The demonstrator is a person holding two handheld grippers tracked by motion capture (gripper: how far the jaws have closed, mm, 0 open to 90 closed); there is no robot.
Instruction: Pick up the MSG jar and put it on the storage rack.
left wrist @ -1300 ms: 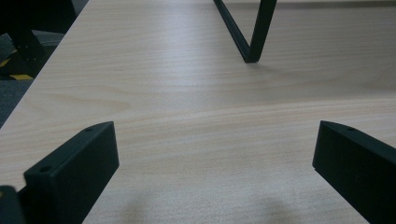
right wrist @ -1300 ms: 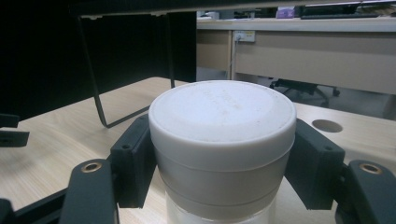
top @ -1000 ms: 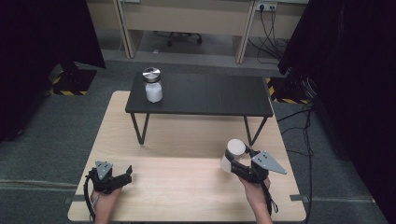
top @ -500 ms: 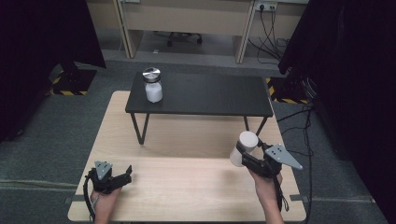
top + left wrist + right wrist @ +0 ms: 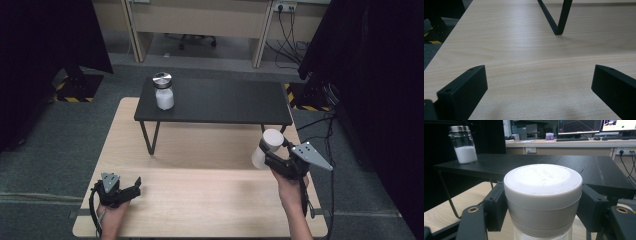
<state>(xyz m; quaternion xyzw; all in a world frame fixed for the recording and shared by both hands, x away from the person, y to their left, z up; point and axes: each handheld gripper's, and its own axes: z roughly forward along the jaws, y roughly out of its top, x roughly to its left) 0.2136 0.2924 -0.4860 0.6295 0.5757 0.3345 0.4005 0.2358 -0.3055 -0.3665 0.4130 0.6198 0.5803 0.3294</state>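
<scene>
My right gripper [image 5: 270, 155] is shut on a jar with a white lid [image 5: 266, 147], held upright above the right side of the wooden table [image 5: 200, 200], just in front of the black shelf [image 5: 225, 102]. In the right gripper view both jaws press the sides of the jar's lid [image 5: 542, 195]. A second jar [image 5: 163, 91] with a silver lid and white powder stands at the shelf's left end, and that jar [image 5: 464, 144] shows far left. My left gripper [image 5: 131, 189] rests open near the table's front left; its jaws [image 5: 539, 85] stand wide with bare wood between.
The black shelf stands on thin metal legs [image 5: 149, 137] at the back of the table; one leg [image 5: 556, 17] is ahead of my left gripper. Cables [image 5: 322, 130] trail on the floor at the right. Desks with monitors [image 5: 579, 126] lie beyond.
My right gripper has risen with the white-lidded jar and drifted slightly right, toward the shelf's height. The left gripper has stayed where it was.
</scene>
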